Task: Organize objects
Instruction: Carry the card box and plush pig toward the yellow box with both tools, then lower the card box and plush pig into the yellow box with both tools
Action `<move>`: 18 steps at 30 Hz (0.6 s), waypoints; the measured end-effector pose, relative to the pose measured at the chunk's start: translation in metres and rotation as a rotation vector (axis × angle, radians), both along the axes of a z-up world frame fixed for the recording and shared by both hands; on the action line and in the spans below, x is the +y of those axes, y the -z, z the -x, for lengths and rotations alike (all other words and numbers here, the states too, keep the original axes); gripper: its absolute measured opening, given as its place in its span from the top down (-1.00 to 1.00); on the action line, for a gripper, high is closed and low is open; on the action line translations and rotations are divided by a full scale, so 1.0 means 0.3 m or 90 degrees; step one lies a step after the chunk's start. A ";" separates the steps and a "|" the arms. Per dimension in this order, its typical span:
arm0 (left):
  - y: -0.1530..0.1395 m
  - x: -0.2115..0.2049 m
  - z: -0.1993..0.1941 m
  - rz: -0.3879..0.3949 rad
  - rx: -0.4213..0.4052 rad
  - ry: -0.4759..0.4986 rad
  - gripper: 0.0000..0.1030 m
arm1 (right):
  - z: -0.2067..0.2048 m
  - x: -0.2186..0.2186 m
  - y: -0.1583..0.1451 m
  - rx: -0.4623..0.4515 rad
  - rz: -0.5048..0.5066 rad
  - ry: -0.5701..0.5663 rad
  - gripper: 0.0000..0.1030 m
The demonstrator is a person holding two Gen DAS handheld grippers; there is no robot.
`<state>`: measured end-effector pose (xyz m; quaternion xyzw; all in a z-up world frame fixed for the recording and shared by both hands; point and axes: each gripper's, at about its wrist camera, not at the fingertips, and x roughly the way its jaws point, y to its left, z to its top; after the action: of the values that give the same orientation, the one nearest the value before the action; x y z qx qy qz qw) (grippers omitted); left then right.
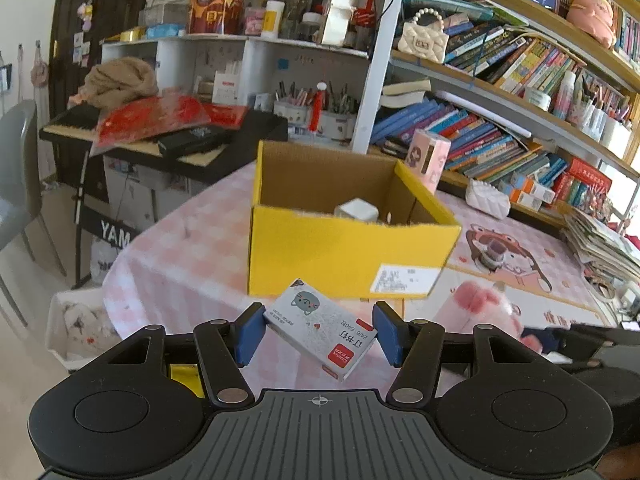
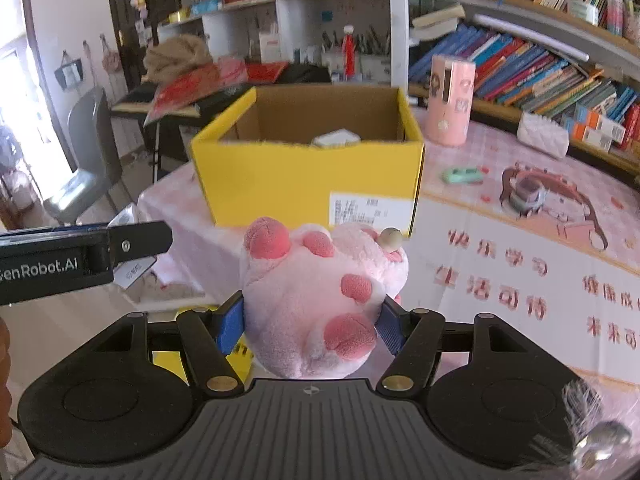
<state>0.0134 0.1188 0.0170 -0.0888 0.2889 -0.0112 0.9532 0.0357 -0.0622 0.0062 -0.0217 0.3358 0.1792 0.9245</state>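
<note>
- Left wrist view: the left gripper [image 1: 320,334] is clamped on a small box of staples [image 1: 322,328], a grey-white carton with a cat drawing and a red label. The 2 blue pads [image 1: 249,334] press its 2 ends, so the carton hangs tilted and clear of the table.
- It is held just in front of the yellow cardboard box [image 1: 344,256], facing the near wall, which I judge puts it ready to be lifted over the rim and dropped in.
- The yellow cardboard box stands open-topped on the pink checked tablecloth [image 1: 188,252], and 1 small white item [image 1: 357,210] already lies inside it, so the box looks to be the collecting place.
- A pink cylinder [image 1: 427,158] stands upright behind the box's right corner.
- Right wrist view: the right gripper [image 2: 310,326] is clamped on a pink plush toy [image 2: 316,300], its pads sunk into the soft sides; squeezing the body low keeps the toy from slipping.
- The toy is also held in front of the yellow cardboard box [image 2: 304,184], near the shipping label [image 2: 362,210], so both items appear bound for it.
- A green toy car [image 2: 463,175] lies on the table to the right of the box, not yet sorted.
- The left gripper's arm [image 2: 80,258] shows to the left of the box.
</note>
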 end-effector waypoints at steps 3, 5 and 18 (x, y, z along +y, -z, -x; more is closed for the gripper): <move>-0.024 0.008 -0.045 -0.006 -0.014 -0.005 -0.12 | -0.047 -0.006 -0.039 -0.036 -0.008 0.006 -0.24; -0.043 0.014 -0.085 -0.009 -0.024 -0.011 -0.12 | -0.091 -0.008 -0.067 -0.056 -0.016 0.010 -0.24; -0.064 -0.004 -0.366 -0.027 -0.035 -0.040 -0.12 | -0.446 -0.014 -0.188 -0.123 -0.039 -0.004 -0.24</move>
<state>0.1232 0.1177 0.0361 -0.0769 0.2602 0.0222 0.9622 0.1693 -0.0664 0.0626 -0.0115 0.2395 0.1893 0.9522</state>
